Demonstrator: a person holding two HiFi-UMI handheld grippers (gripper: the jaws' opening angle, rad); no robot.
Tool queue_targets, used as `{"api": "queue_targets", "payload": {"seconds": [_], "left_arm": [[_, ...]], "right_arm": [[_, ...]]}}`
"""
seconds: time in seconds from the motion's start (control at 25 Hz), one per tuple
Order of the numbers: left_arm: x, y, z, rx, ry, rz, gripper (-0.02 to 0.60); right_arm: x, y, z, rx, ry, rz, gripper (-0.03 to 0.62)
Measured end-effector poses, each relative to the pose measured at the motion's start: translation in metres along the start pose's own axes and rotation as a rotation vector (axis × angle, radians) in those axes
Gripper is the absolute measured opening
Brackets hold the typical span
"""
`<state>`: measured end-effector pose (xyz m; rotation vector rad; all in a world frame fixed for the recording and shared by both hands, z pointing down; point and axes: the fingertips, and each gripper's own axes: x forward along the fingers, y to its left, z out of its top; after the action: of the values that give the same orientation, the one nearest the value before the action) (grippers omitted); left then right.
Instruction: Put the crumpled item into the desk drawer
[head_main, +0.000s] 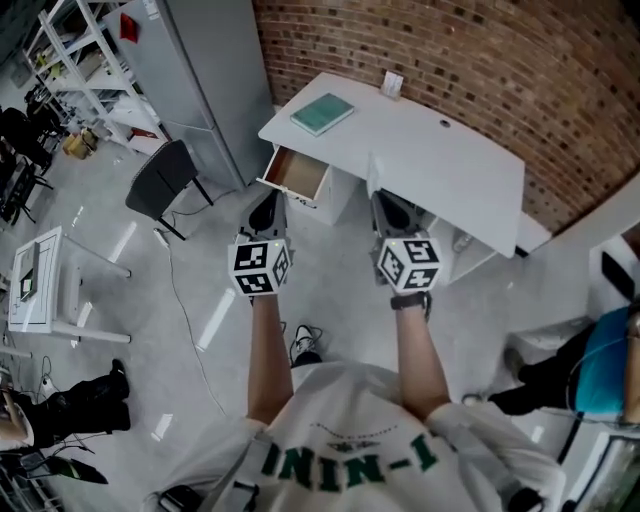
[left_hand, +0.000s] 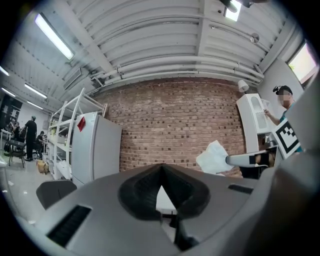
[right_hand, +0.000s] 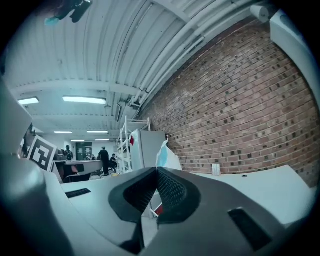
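The crumpled item (right_hand: 165, 154) is a white and pale blue face mask that sticks up from the tips of my right gripper (right_hand: 156, 172), which is shut on it. From the left gripper view the same mask (left_hand: 214, 158) shows as a white wad at the end of the right gripper's fingers (left_hand: 242, 159). My left gripper (left_hand: 161, 172) is shut and holds nothing. In the head view both grippers, left (head_main: 268, 205) and right (head_main: 385, 205), hover side by side in front of the white desk (head_main: 440, 160). Its wooden-lined drawer (head_main: 297, 172) stands pulled out, just beyond the left gripper.
A teal book (head_main: 322, 113) and a small white card (head_main: 392, 85) lie on the desk against the brick wall (head_main: 480, 50). A grey cabinet (head_main: 200, 70) and black chair (head_main: 160, 182) stand left of the drawer. A cable (head_main: 190, 320) trails over the floor.
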<state>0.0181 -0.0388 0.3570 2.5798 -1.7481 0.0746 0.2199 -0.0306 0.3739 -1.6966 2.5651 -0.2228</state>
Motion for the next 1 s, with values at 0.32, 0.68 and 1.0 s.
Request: {"api": "queue_targets", "payload": {"seconds": [0.32,0.68,1.0], "left_arm": [[0.060,0.093,-0.006,0.007,0.008,-0.024,-0.006],[0.105,0.171,-0.043,-0.023,0.070,-0.072,-0.006],[0.141,0.200,-0.083,-0.060,0.119,-0.094,-0.006]], "right_arm": [[0.112,0.029,-0.016,0.005,0.028,-0.009,0.003],[0.212,0.066,-0.058,0.003,0.093,0.004,0.003],[0.268,0.069,-0.094,0.011,0.182,0.030,0.003]]}}
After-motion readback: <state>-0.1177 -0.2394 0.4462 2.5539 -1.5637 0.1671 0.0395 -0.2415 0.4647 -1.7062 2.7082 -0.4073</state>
